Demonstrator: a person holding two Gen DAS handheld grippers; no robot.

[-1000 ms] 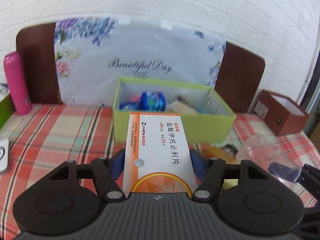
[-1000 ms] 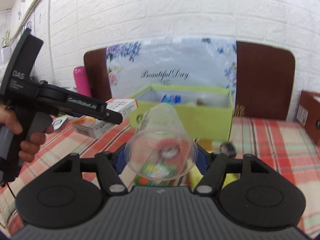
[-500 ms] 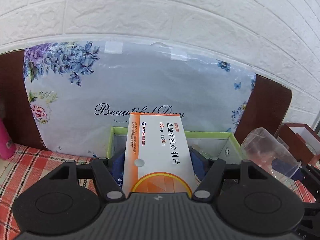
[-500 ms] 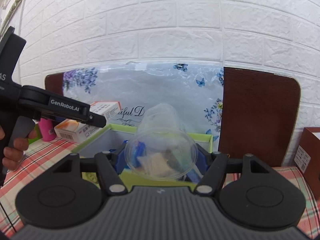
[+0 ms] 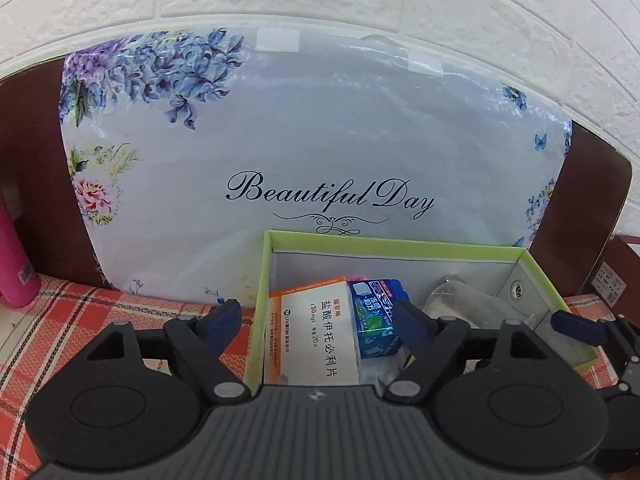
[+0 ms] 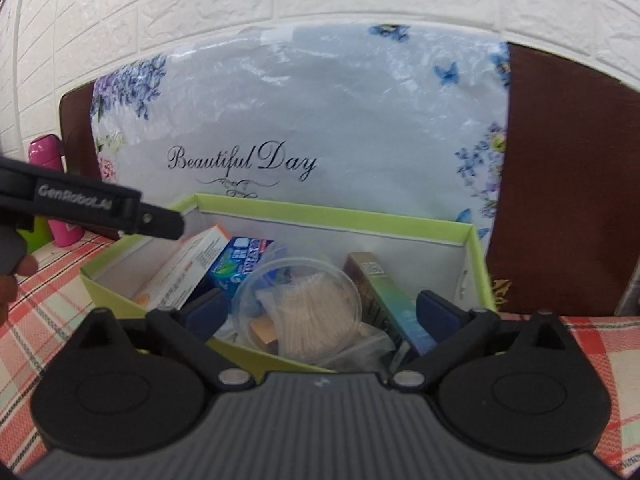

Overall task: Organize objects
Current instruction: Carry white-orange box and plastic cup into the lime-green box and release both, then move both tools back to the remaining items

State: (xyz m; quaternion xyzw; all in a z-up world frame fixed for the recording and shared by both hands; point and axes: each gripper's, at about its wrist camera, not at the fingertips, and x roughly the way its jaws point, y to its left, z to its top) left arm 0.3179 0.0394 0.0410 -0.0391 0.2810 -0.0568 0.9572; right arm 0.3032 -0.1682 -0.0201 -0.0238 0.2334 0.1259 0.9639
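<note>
A green box (image 5: 384, 243) (image 6: 328, 216) stands on the plaid tablecloth before a floral "Beautiful Day" bag. My left gripper (image 5: 316, 320) is open above the box's left side. The white and orange medicine box (image 5: 316, 336) (image 6: 188, 276) lies loose inside the box, against its left wall. My right gripper (image 6: 320, 312) is open above the box's front edge. The clear plastic cup (image 6: 304, 304) lies inside the box between its fingers, free of them; it also shows in the left wrist view (image 5: 468, 300). A blue packet (image 5: 376, 316) (image 6: 240, 264) sits beside the medicine box.
A pink bottle (image 5: 16, 272) (image 6: 52, 184) stands at the left. A long green-brown carton (image 6: 384, 296) lies in the box's right part. A brown board (image 6: 568, 184) leans on the white brick wall behind. A brown box (image 5: 616, 276) stands at the right.
Both grippers moved over the green box and opened. The medicine box dropped from the left gripper into the box. The clear cup dropped from the right gripper into the box.
</note>
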